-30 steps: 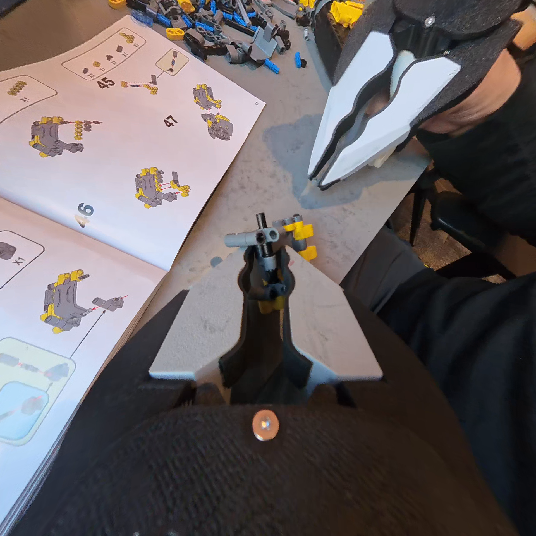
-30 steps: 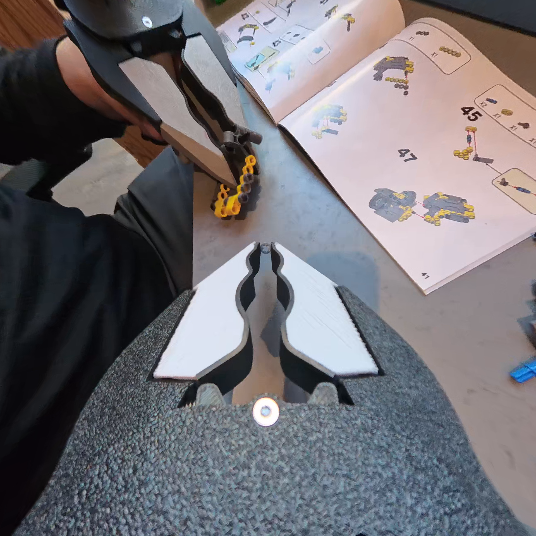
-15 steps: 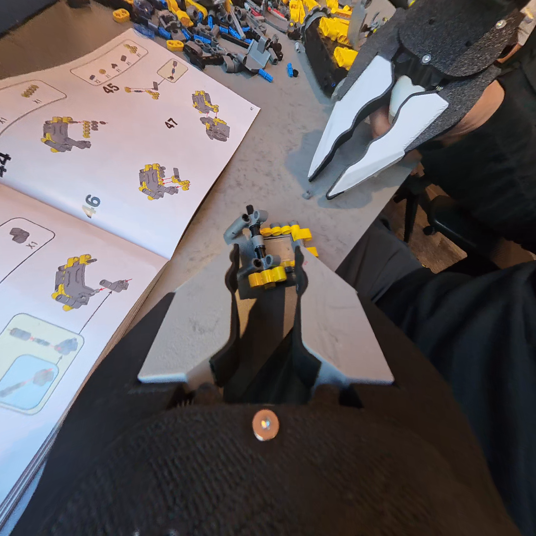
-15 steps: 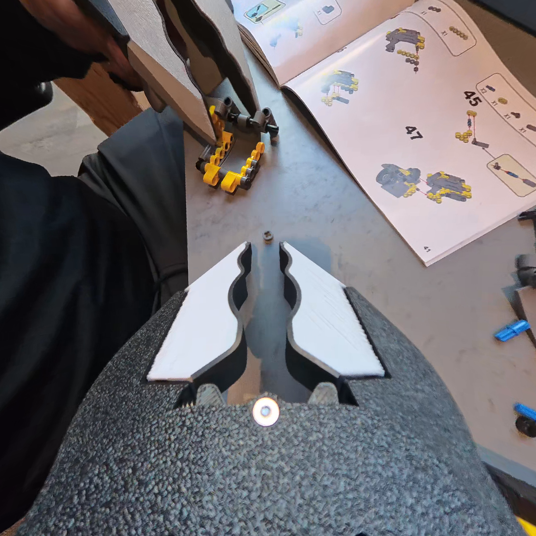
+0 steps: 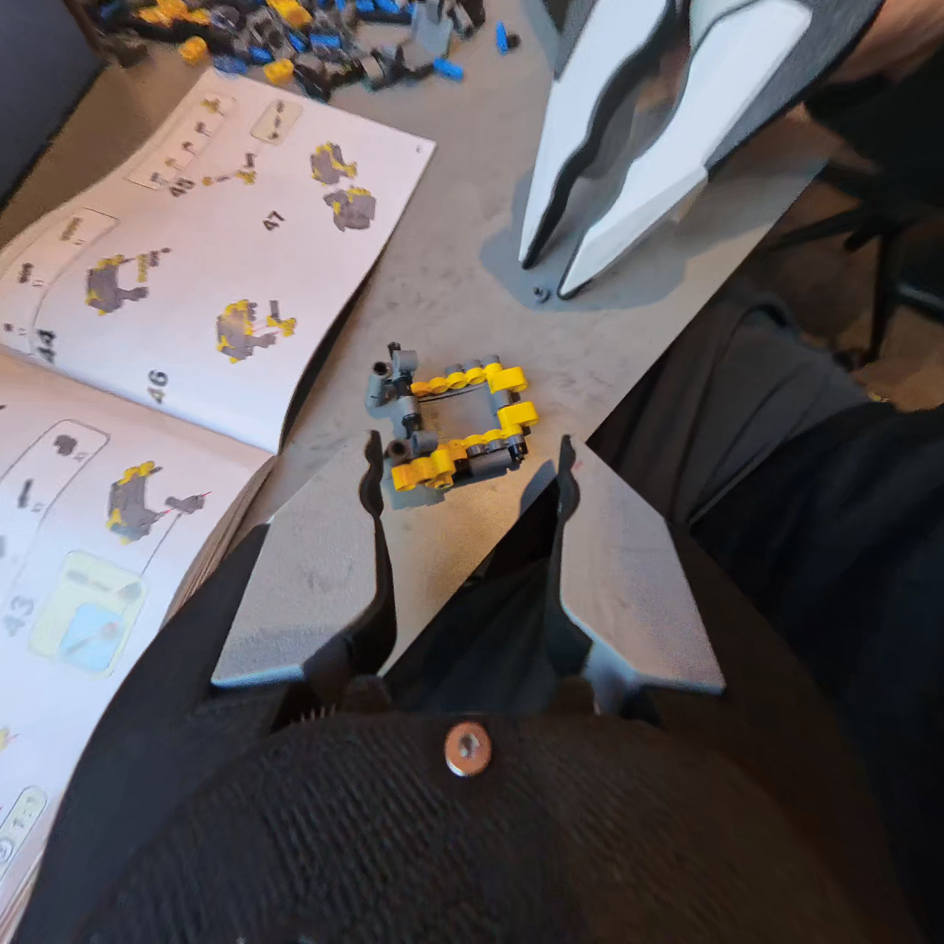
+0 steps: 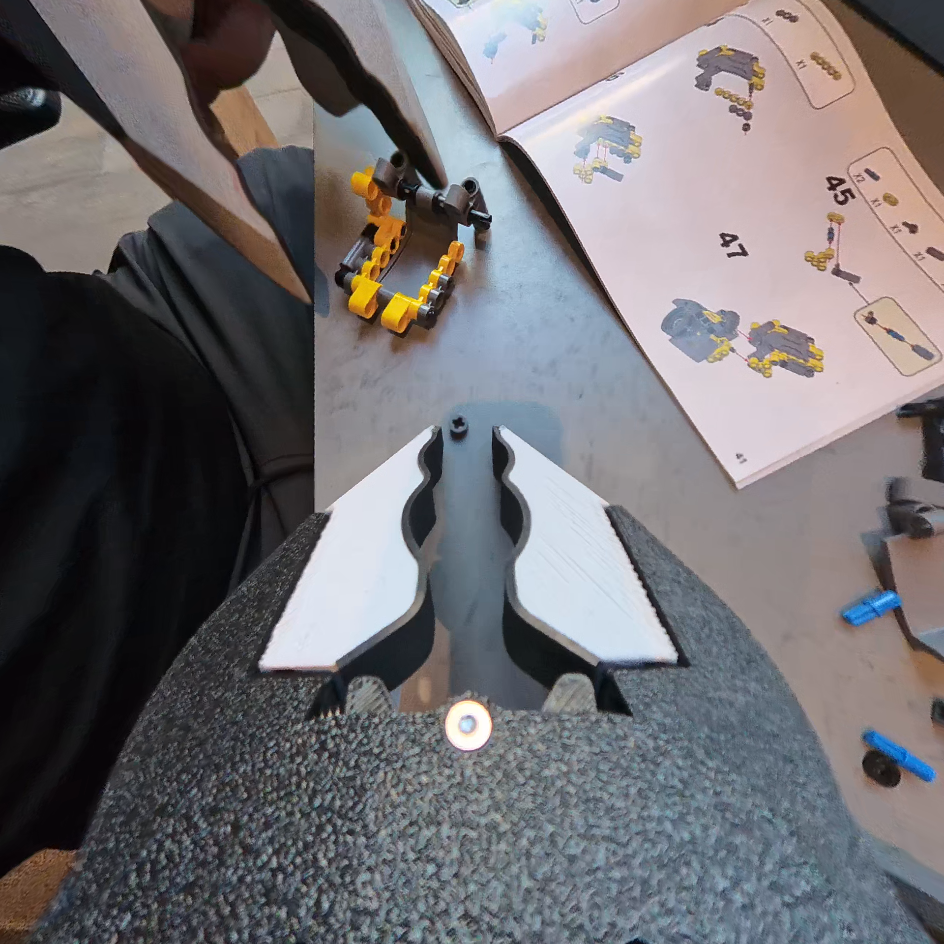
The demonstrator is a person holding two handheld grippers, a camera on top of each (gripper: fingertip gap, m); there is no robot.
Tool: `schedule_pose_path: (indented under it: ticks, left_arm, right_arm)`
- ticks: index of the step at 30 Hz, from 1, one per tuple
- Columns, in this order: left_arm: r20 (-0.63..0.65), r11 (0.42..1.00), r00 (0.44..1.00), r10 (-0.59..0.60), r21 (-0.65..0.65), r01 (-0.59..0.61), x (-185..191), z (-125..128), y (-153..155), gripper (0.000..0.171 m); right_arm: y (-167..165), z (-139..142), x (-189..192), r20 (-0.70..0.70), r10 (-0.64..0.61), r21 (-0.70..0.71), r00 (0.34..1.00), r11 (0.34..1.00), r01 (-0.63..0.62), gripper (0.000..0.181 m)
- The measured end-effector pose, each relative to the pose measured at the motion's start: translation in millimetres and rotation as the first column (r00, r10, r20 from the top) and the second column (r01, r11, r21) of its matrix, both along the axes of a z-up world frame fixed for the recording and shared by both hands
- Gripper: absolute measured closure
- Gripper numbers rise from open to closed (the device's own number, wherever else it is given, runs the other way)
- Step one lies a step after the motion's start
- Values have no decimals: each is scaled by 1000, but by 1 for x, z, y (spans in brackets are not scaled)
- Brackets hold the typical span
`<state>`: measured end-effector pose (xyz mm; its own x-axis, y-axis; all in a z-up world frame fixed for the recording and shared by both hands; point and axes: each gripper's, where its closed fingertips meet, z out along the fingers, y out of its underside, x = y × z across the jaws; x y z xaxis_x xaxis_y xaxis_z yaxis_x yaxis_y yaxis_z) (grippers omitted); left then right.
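A yellow and grey brick frame lies flat on the grey table. My left gripper is open wide just behind it, and neither pad touches it. The frame also shows in the right wrist view, with the left gripper's grey fingers above it. My right gripper is open and empty. A small dark bush lies on the table between its fingertips, close to the left one, not gripped. In the left wrist view the bush lies beside the right gripper's white fingers.
An open instruction booklet lies left of the frame and also shows in the right wrist view. A pile of loose blue, yellow and dark parts lies at the table's far side. Blue pins lie to the right. The table edge and a person's dark clothing are close. Spacing between my two grippers at the tips: around 9 centimeters.
My left gripper opened and let go of the frame, which now lies flat on the table. My right gripper opened and released the small bush onto the table.
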<state>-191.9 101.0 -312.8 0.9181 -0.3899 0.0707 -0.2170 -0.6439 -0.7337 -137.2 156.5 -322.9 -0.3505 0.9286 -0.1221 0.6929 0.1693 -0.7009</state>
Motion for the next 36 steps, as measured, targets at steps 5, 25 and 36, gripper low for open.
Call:
schedule_pose_path:
  ticks: [5,25,36]
  left_arm:
    - [-84,999,996,-40,-5,40,2,-12,7,115]
    - [-144,916,959,-244,290,277,6,-4,-7,119]
    - [-246,903,951,-187,340,265,9,-6,-9,119]
  right_arm:
    - [-5,-2,-6,0,47,1,999,999,-47,176]
    - [-26,32,-18,-1,-87,-579,996,812,70,176]
    - [-29,27,-28,110,-131,-735,985,657,169,176]
